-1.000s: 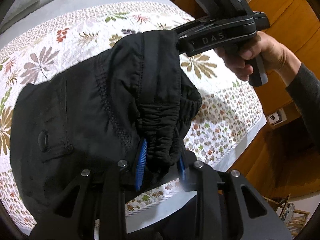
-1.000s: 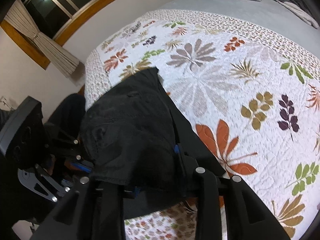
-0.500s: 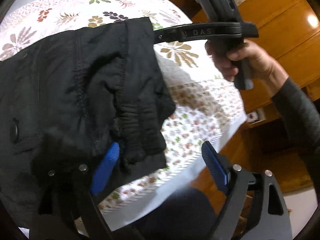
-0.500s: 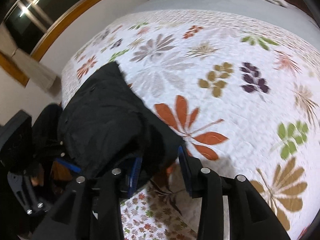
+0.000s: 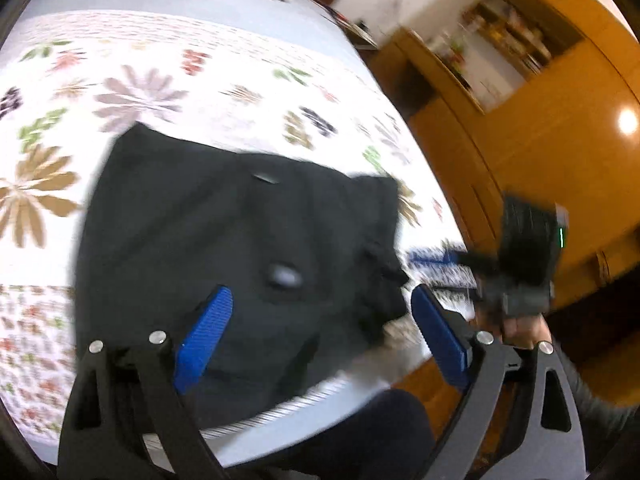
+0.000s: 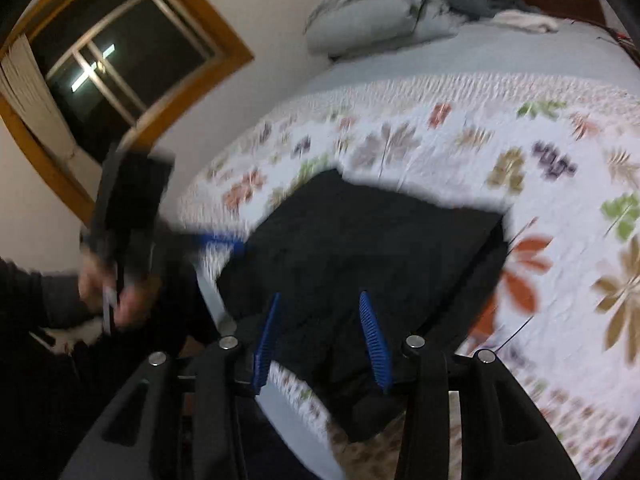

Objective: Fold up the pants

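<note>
Folded black fabric pants (image 5: 224,240) lie at the floral quilted bedspread's (image 5: 120,92) near edge; left gripper (image 5: 320,336) and right gripper (image 6: 320,340) jaws are opening, pinching nothing.

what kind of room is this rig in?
A bedroom, most likely. The black pants lie on a bed with a floral quilt, grey pillows sit at its head, and a wood-framed window with a curtain is beside it.
</note>
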`<state>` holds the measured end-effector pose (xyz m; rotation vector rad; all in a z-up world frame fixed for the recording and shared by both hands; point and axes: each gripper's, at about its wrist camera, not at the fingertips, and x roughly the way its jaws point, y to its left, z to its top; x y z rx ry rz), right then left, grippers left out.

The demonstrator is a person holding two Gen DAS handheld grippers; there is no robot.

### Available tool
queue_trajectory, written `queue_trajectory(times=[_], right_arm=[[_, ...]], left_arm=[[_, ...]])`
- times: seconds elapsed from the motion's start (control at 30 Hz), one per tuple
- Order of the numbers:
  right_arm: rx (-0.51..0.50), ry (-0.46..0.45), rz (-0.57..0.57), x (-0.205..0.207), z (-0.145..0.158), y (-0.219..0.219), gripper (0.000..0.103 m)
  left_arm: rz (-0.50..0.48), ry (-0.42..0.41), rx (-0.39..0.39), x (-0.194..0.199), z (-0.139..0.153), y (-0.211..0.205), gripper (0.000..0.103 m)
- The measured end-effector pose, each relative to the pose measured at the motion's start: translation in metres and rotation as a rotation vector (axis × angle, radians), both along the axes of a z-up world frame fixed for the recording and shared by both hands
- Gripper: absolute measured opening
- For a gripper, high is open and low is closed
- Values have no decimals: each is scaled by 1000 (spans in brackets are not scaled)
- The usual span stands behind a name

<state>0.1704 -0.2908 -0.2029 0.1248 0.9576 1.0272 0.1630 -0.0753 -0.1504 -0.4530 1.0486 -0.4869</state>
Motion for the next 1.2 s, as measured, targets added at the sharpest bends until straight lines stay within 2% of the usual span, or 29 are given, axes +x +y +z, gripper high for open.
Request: queue_trajectory(times=[0.13, 0.23, 0.3, 0.37, 0.43, 0.57, 0.63, 0.7, 0.77, 0.83, 0.97, 1.03, 1.13, 1.2], right_arm=[[-95, 61, -36, -12, -41, 3, 39], [-116, 118, -79, -12, -57, -3, 33], [-142, 124, -74, -13, -51, -1, 34], [-95, 129, -98, -10, -31, -8, 37], [-42, 82, -187, 5, -4, -18, 43], [57, 101, -322, 43, 5, -25, 45], [88, 144, -364, 59, -7, -25, 45], [76, 215, -410, 72, -32, -25, 43], [8, 263, -444, 78, -56, -23, 36], [2, 281, -452, 77, -68, -25, 35], [32, 264, -498, 73, -50, -31, 37], [42, 233, -501, 65, -35, -36, 45], [54, 186, -446, 52, -13, -23, 50], [48, 189, -427, 50, -13, -13, 52]], left_arm=[[49, 58, 39, 7, -30, 23, 91], [49, 79, 10, 14, -48, 32, 91], [44, 60, 24, 13, -50, 29, 91], [39, 44, 23, 11, -51, 28, 92], [45, 39, -3, 8, -51, 35, 92], [63, 46, -46, 3, -50, 45, 92], [65, 52, -67, 3, -52, 48, 92], [60, 56, -89, 5, -54, 52, 92], [52, 58, -113, 7, -56, 54, 92], [45, 72, -129, 10, -58, 56, 92], [56, 87, -127, 13, -47, 67, 92], [60, 63, -115, 13, -36, 79, 93], [75, 60, -125, 13, -29, 102, 94], [81, 79, -134, 18, -32, 115, 94]])
